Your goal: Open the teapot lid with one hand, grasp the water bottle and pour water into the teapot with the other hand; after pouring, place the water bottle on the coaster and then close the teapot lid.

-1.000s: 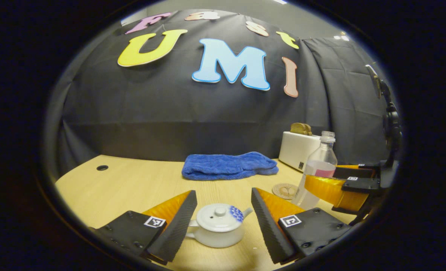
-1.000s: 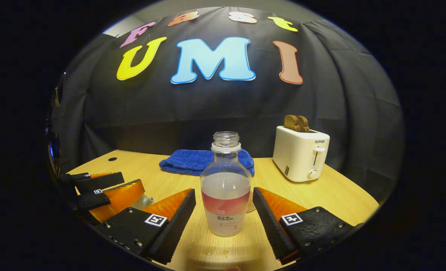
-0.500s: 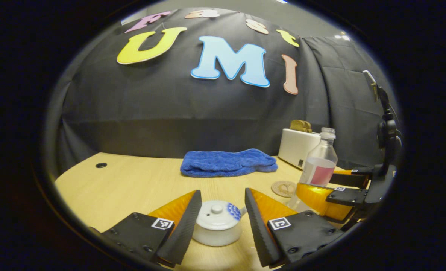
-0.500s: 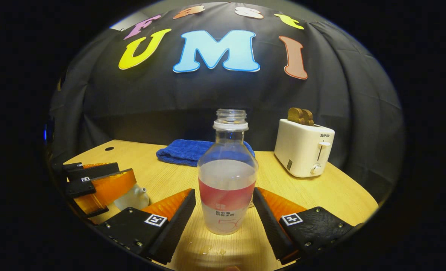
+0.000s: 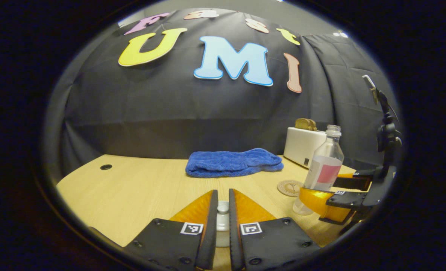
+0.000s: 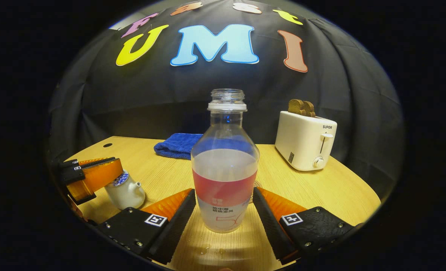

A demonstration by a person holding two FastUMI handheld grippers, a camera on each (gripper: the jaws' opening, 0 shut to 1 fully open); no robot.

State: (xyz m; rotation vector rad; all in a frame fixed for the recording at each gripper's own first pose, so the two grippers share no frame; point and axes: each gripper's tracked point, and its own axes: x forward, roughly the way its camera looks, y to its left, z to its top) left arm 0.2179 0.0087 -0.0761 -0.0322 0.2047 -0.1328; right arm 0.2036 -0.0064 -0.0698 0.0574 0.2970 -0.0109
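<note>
The left gripper (image 5: 222,226) is clamped on the teapot lid's knob (image 5: 222,209). The right gripper (image 6: 224,210) stands apart around the pink-labelled water bottle (image 6: 225,165). The toaster (image 6: 305,141) reads "SUPOR".

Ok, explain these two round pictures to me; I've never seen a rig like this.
There is no robot here. A person holds a two-finger claw in each hand, and a camera rides on each, looking along its fingers. In the left gripper view, the left claw is pinched on the teapot lid. In the right gripper view, the right claw stands open around the uncapped water bottle, seemingly not gripping yet. The wooden table also holds a blue towel, a white toaster and a round coaster.
</note>
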